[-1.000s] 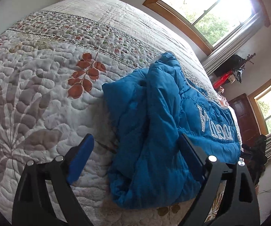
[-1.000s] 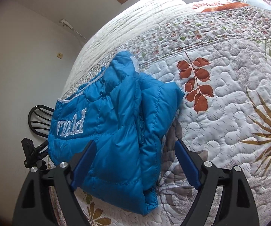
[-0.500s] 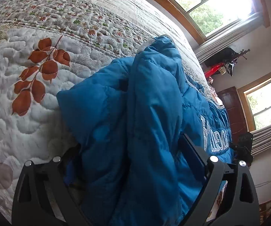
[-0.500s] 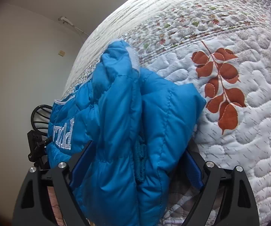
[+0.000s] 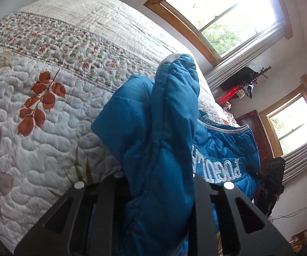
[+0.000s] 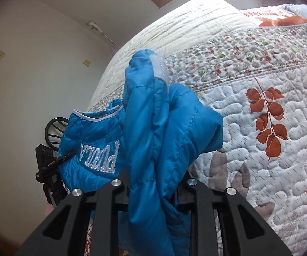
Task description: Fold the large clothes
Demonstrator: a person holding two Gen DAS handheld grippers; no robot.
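Mostly fingertips buried in jacket (image 5: 159, 149)

Blue jacket (image 5: 164, 140) bunches up btwn both grippers' jaws, blocking fwd path; quilt (image 6: 270, 89) beside it lies open.

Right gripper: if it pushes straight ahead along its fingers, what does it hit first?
The right gripper is already shut on the blue puffer jacket, so the bunched jacket fills the line ahead. Past it lies the quilted bedspread, probably next, though depth is unclear in the fisheye view.
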